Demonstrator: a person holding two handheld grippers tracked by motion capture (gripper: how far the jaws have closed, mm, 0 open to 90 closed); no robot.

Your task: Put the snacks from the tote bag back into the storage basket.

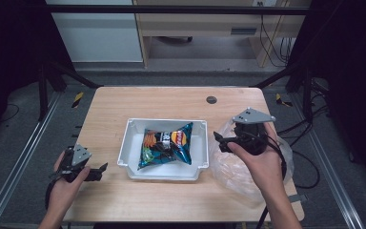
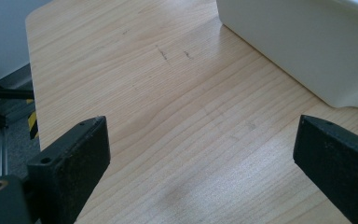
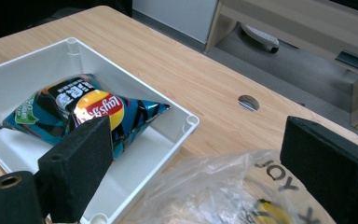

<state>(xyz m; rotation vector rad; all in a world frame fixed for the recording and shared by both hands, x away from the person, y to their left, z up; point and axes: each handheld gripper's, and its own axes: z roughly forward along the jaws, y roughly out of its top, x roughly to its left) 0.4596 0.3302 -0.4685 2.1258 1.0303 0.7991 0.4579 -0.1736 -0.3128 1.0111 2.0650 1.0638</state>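
At the worktop's (image 1: 124, 102) right edge, in the high view, a crumpled clear plastic bag (image 1: 233, 167) lies under the right hand-held gripper (image 1: 218, 140), whose open jaws point towards the white plastic tray (image 1: 128, 138) holding a blue crisp packet (image 1: 164, 145). The left hand-held gripper (image 1: 102, 168) rests near the front left corner.

In the left gripper view, its jaws stand wide over bare wood.

In the right gripper view, the bag looks light, limp and slippery; pinching a gathered fold seems best.

both grippers – l (image 1: 100, 169), r (image 1: 218, 138) – jaws wide
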